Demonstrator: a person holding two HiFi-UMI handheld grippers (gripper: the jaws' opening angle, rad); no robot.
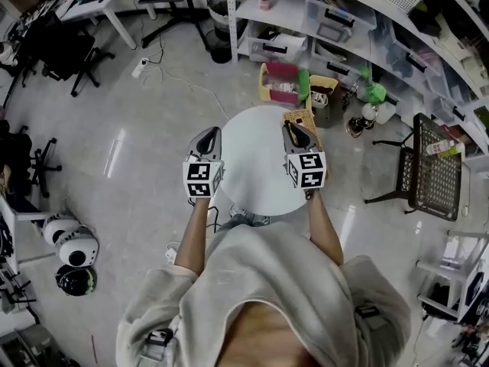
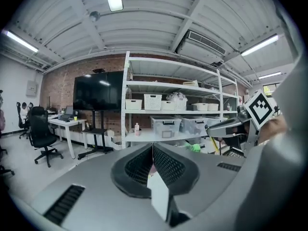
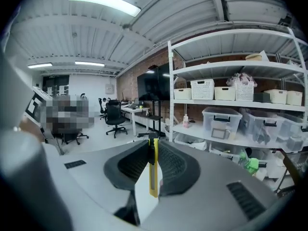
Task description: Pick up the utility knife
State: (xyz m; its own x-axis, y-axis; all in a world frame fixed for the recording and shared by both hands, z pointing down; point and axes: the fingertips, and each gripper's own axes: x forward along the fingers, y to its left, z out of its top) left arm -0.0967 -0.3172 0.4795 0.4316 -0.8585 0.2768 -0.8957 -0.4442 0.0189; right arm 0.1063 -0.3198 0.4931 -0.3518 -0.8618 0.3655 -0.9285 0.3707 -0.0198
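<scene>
The utility knife [image 3: 153,170] is a slim yellow knife standing on edge between the pads of my right gripper [image 3: 153,146], which is shut on it. Its black tip pokes out past the jaws. From the head view that gripper [image 1: 295,131] hangs over the right part of the round white table [image 1: 252,167]; the knife itself cannot be made out there. My left gripper [image 1: 208,136] is held level beside it over the table's left edge. Its jaws [image 2: 153,148] meet in a thin line with nothing between them. The right gripper [image 2: 231,125] also shows at the right of the left gripper view.
A wicker basket [image 1: 307,119] sits at the table's far right edge, with a yellow and pink box [image 1: 283,82] on the floor behind it. Shelving with plastic bins [image 1: 344,21] runs along the back right. A black wire rack [image 1: 432,167] stands to the right, helmets [image 1: 72,247] lie to the left.
</scene>
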